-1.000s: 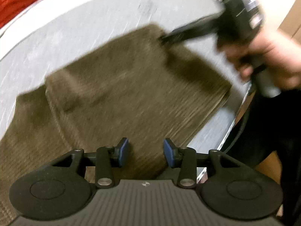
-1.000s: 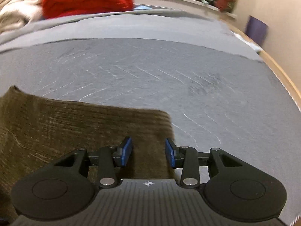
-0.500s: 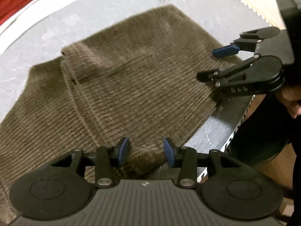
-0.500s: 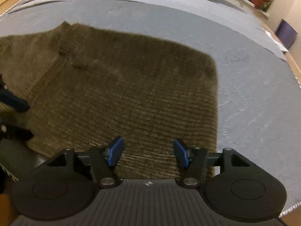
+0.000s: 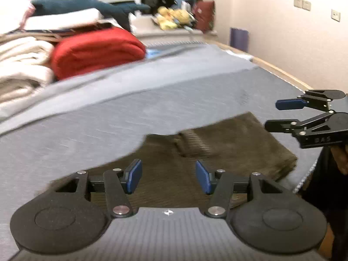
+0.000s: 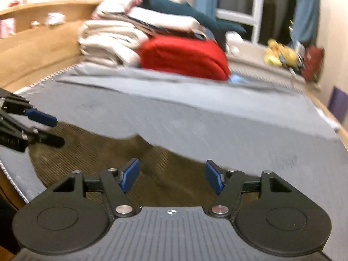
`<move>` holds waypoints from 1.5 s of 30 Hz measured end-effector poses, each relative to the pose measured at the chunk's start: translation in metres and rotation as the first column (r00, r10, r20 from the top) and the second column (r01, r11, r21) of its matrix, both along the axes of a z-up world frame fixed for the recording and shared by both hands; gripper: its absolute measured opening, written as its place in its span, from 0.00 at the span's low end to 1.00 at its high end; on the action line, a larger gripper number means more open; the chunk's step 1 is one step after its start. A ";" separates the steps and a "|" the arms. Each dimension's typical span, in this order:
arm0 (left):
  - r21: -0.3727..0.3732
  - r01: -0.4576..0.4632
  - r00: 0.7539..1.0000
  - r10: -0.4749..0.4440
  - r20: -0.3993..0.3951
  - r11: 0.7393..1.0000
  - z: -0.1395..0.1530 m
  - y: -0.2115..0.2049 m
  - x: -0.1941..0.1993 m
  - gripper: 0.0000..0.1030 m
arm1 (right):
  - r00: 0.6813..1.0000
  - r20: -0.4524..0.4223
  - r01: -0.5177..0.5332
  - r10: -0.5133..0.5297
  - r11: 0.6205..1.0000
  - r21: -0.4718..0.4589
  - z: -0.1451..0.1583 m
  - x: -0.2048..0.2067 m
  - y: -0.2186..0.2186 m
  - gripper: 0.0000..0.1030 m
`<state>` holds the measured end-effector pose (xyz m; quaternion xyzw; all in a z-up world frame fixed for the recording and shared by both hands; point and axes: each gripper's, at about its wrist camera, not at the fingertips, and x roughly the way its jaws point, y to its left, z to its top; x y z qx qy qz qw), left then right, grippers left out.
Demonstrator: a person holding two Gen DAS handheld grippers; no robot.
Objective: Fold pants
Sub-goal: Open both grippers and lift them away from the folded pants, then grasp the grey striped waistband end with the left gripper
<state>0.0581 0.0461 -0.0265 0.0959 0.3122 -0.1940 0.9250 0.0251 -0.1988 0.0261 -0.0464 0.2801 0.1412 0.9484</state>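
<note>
Now that both grippers have lifted off the cloth, we look out across the grey bed cover [image 5: 152, 108] rather than down onto corduroy, as we did half a second ago. The left gripper [image 5: 168, 177] has just been opening its jaws and they stand moderately wide with nothing between them. The right gripper [image 6: 171, 177] has likewise been opening, wider still, and is also empty; the left view shows it hanging clear above the cloth's right edge.

The brown corduroy pants [image 5: 239, 143] lie released near the bed's front edge as a flat folded rectangle, one thick fold ridge showing on top.

We judge the fold laid down and let go. Whether another fold is wanted we cannot say; the bundle already looks compact. The red folded blanket [image 6: 182, 56] sits well apart.
</note>
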 end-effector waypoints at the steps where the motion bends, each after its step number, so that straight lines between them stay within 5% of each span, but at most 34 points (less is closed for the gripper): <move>1: 0.001 -0.019 1.000 0.019 0.016 1.000 0.000 0.009 -0.003 0.58 | 1.000 0.010 -0.014 0.014 1.000 0.006 0.000 0.001 0.003 0.68; 4: -0.058 -0.104 0.994 0.105 0.027 0.993 -0.016 0.038 -0.008 0.40 | 1.000 -0.004 0.001 -0.001 1.000 0.026 -0.015 0.008 0.007 0.68; 6: -0.125 -0.189 0.979 0.177 -0.103 0.974 -0.034 0.058 0.004 0.04 | 0.998 -0.058 0.036 -0.033 0.998 0.052 -0.028 0.011 0.010 0.66; 11: -0.302 -0.362 0.930 0.322 -0.175 0.882 -0.035 0.113 0.019 0.03 | 0.993 -0.109 0.049 -0.043 0.998 0.050 -0.038 0.020 0.022 0.60; 13: -0.360 -0.465 0.882 0.389 -0.266 0.809 -0.042 0.143 0.024 0.03 | 0.993 -0.107 0.046 -0.042 0.999 0.030 -0.042 0.026 0.025 0.59; 19: -0.451 -0.720 0.692 0.504 -0.517 0.527 -0.070 0.223 0.031 0.11 | 0.984 -0.172 0.058 -0.048 0.997 0.054 -0.058 0.039 0.029 0.58; 23: -0.437 -0.802 0.596 0.499 -0.630 0.407 -0.084 0.255 0.033 0.41 | 0.986 -0.164 -0.004 0.006 1.000 0.008 -0.066 0.036 0.042 0.58; 30: -0.297 -0.889 0.451 0.549 -0.704 0.349 -0.111 0.260 0.042 0.60 | 0.986 -0.160 -0.045 0.043 0.999 -0.012 -0.068 0.035 0.042 0.58; 37: -0.174 -0.919 0.362 0.582 -0.729 0.353 -0.132 0.257 0.060 0.73 | 0.983 -0.178 -0.029 0.033 0.999 0.026 -0.066 0.037 0.034 0.58; 40: -0.152 -0.923 0.346 0.586 -0.733 0.354 -0.139 0.254 0.064 0.76 | 0.982 -0.184 -0.028 0.032 0.999 0.026 -0.068 0.038 0.032 0.58; 44: -0.154 -0.904 0.386 0.606 -0.695 0.399 -0.137 0.243 0.074 0.79 | 0.981 -0.195 -0.019 0.023 0.999 0.027 -0.069 0.038 0.028 0.58; 45: -0.164 -0.898 0.400 0.604 -0.689 0.408 -0.136 0.241 0.074 0.69 | 0.980 -0.198 -0.016 0.021 0.999 0.028 -0.070 0.038 0.027 0.58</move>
